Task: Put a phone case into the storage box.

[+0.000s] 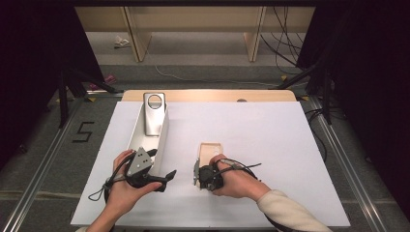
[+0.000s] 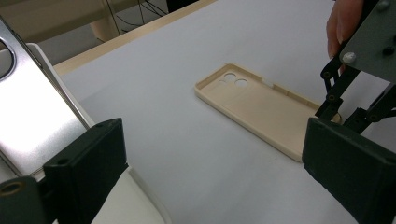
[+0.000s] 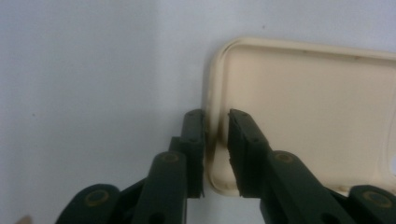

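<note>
Surface: white tabletop [image 1: 270, 145] on a wooden table, grey floor around, wooden shelving behind, cables at the back right.
White tray: long white tray [image 1: 163, 137] near the tabletop's left edge, running from the far edge toward the near one.
Silver phone: silver phone [image 1: 154, 113] leans in the tray's far end, camera ring up; left gripper view shows it [image 2: 32, 126] at the left.
Left gripper: left gripper [image 1: 162, 181] held in the left hand [image 1: 126, 191] at the tray's near end, by the near-left part of the tabletop; jaws wide apart, nothing between them, pads clear in the left gripper view.
Case: beige phone case [image 1: 209, 153] lies flat, open side up, around the middle of the tabletop, nearer the near edge; two camera holes at its far end [image 2: 261, 105].
Right gripper: right gripper [image 1: 205, 178] in the right hand [image 1: 237, 181], at the case's near end; right gripper view shows its tips [image 3: 215, 135] either side of the case's [image 3: 303, 116] rim wall, one jaw outside, one inside, nearly closed on it; slight gap at the inner pad, firm pinch cannot be told.
</note>
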Demonstrator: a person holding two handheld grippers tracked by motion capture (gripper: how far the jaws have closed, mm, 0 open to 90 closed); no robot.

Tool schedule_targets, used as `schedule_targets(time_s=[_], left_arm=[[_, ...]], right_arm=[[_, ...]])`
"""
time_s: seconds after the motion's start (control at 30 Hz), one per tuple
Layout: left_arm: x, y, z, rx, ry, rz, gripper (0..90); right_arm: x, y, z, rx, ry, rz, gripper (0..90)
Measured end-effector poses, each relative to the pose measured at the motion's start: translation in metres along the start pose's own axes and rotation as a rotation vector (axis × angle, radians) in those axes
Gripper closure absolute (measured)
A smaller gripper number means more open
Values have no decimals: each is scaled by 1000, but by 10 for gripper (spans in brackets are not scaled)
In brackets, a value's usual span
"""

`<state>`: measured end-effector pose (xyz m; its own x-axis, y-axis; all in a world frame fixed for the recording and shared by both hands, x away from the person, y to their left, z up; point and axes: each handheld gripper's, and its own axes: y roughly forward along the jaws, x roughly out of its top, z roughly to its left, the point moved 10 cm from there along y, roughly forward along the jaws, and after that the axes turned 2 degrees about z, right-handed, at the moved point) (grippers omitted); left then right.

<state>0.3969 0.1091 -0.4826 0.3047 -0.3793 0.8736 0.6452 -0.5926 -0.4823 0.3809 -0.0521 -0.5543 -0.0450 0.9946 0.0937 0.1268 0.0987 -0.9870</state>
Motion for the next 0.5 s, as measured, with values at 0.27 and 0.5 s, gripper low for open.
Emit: schedule_targets(time_s=[0.27, 0.5], left_arm=[[0, 0, -1, -3, 0, 1, 58], [0, 0, -1, -3, 1, 1, 60]], right_arm=[[1, 0, 2, 1, -16, 7, 837], [-1, 0, 3, 5, -4, 17, 858]])
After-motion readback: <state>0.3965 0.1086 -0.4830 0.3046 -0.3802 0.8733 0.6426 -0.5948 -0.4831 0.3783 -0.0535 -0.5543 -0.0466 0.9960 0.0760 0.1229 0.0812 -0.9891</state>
